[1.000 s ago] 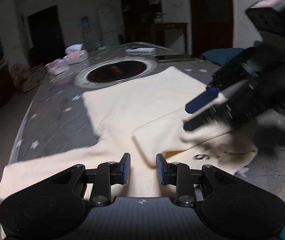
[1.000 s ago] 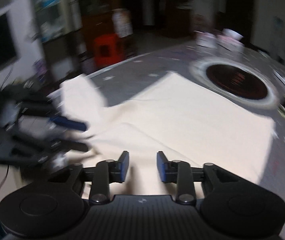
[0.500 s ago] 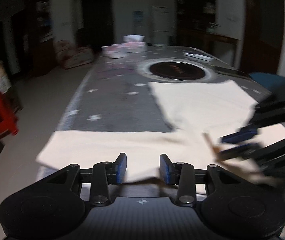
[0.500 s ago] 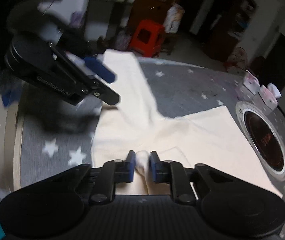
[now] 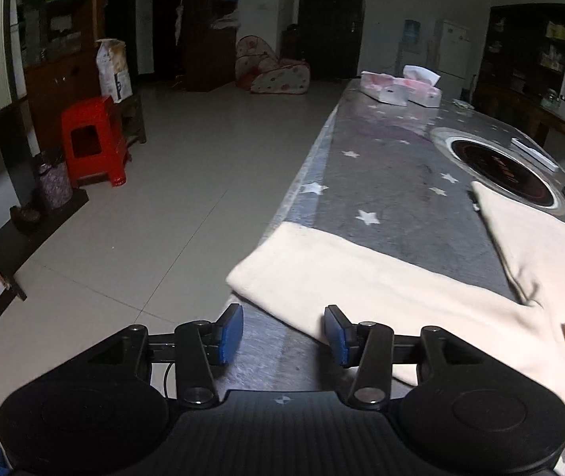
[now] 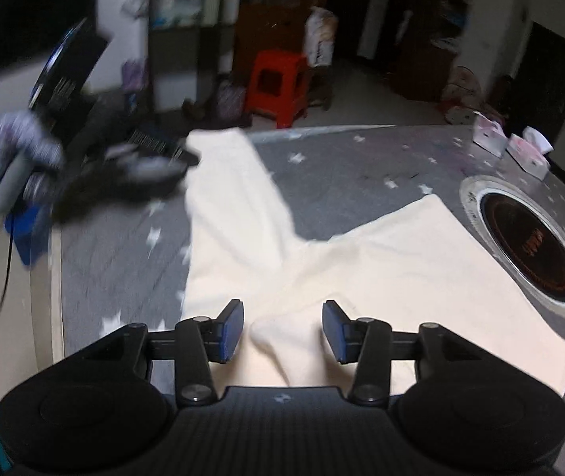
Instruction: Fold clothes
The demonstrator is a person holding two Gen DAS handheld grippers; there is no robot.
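Left gripper (image 5: 283,331) standing with jaws well apart after just opening further, nothing between the blue pads, hovering at the table (image 5: 397,182) edge beside the end of a sleeve (image 5: 322,273) of the cream garment (image 6: 381,277). Right pad sitting just over the sleeve's near hem; contact not clear.

Right gripper (image 6: 282,331) also gaping, having just been opening, with a raised bunch of cream cloth (image 6: 282,329) lying between the 2 pads and touching neither.

Garment lying spread flat on the grey star-printed tablecloth, 1 sleeve reaching toward the table edge, body stretching up to the round inset cooktop (image 6: 528,246).

No readable writing: red marks on the cooktop too small to make out, print on the white sack (image 5: 113,69) illegible.

Showing in the left view only: tiled floor, fridge, and the far doors. Showing in the right view only: the blurred left gripper at the sleeve end and a gloved hand (image 6: 16,150) with a teal sleeve. Red stool (image 5: 92,139) and tissue boxes (image 5: 401,89) appearing in both.
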